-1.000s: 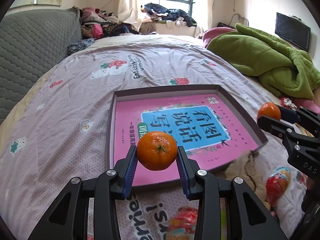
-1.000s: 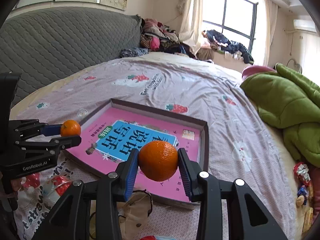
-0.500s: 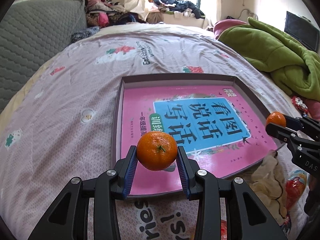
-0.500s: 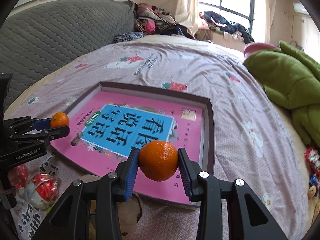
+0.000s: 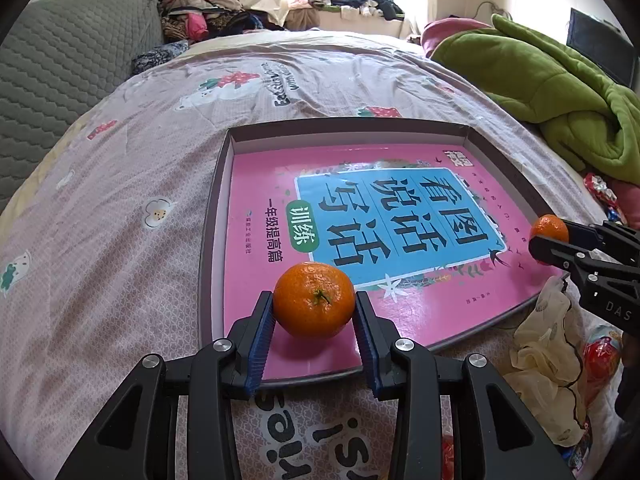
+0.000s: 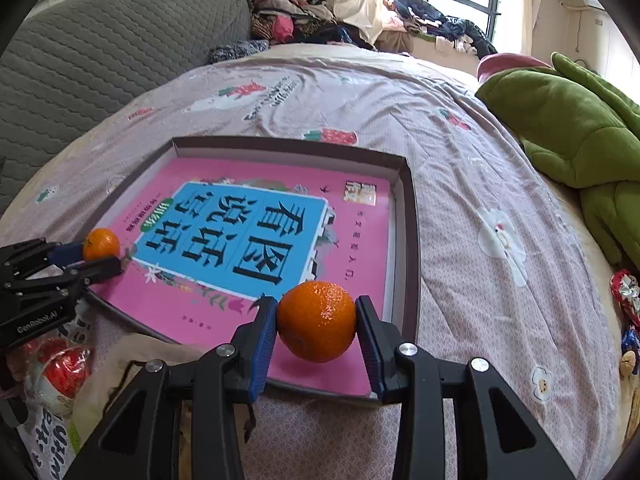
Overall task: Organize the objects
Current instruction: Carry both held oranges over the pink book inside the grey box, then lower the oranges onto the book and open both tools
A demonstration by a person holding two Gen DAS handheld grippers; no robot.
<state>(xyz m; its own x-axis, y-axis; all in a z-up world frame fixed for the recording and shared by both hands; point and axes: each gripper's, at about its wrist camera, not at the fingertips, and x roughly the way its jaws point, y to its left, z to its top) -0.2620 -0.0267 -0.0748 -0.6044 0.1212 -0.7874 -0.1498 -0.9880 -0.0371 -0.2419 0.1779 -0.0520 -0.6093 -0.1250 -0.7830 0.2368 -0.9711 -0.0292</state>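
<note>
Tangerines are being held over a shallow cardboard tray (image 5: pixel 214 216) that is lying on a bed with a strawberry-print sheet (image 5: pixel 120 208). Left gripper (image 5: pixel 314 330) is clamping one tangerine (image 5: pixel 314 300) between its blue pads above the tray's near-left corner, the stem facing the camera. Right gripper (image 6: pixel 316 332) is clamping a second tangerine (image 6: pixel 317 320) above the tray's near-right corner. A pink and blue workbook (image 5: pixel 400 216) is filling the tray's floor. Wrapped snacks (image 6: pixel 64 368) and a cream cloth bag (image 5: pixel 548 352) are lying on the sheet near the tray's front edge, and a green blanket (image 6: pixel 580 132) is sitting heaped at the right.
</note>
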